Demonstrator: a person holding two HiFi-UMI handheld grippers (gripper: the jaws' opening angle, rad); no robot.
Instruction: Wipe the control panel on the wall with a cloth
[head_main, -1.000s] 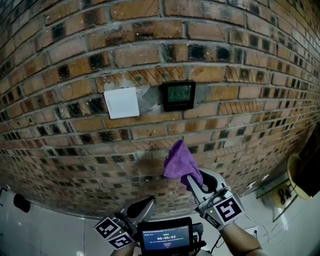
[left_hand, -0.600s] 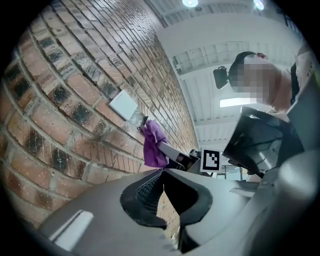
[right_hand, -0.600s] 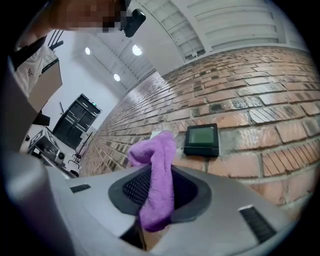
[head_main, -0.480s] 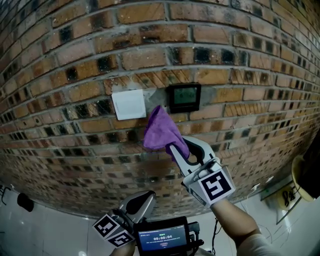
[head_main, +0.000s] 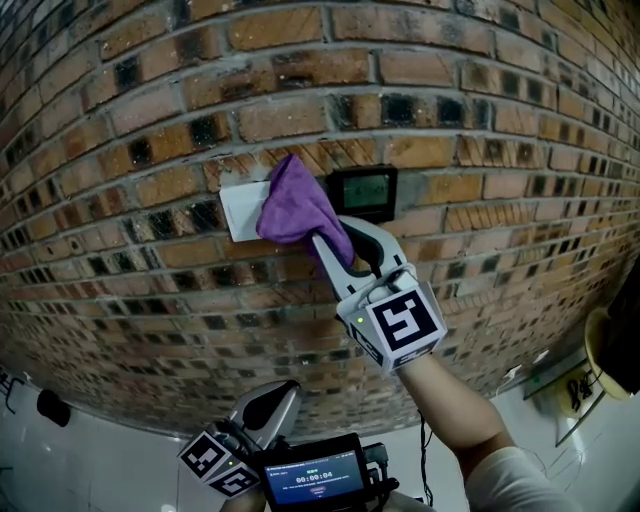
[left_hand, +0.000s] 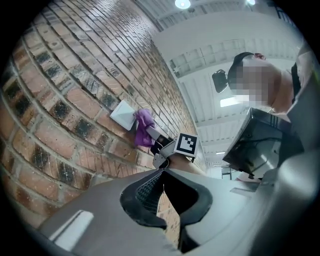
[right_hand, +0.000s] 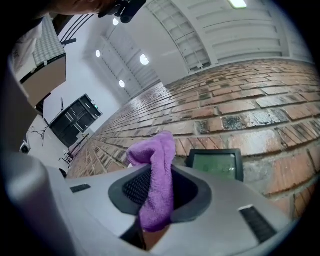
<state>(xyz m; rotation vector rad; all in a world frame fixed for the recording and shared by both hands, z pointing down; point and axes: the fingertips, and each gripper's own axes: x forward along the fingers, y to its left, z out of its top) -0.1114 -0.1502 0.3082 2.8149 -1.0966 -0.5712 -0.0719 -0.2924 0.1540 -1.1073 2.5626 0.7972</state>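
Right gripper (head_main: 322, 243) is up at the wall (head_main: 470, 90), jaws clamped on the purple cloth (head_main: 293, 203). The right gripper view shows the pinch: a fold runs down between the pads, and a soft bunch stands proud beyond the tips. That bunch lies against the right edge of the white plate (head_main: 238, 212), just left of the panel (head_main: 362, 192). The panel itself looks untouched, its dark frame and pale screen in full sight. So the wipe proper is not yet on target; it needs a short slide to the right.

Left gripper (head_main: 280, 398) hangs low, well apart from the wall. Its jaws are together with nothing between them.

How will this handle? The cloth looks light, limp and fluffy, so it will fold and drag instead of pushing flat. Held at one fold as it is, only the free bunch does the work. It should be pressed gently so the fabric, not the hard jaw tips, meets the screen. The grip looks deep enough that slipping seems unlikely, though rough brick could snag the nap. The panel stands proud of the brick and its screen may scratch, so light strokes suit it best.
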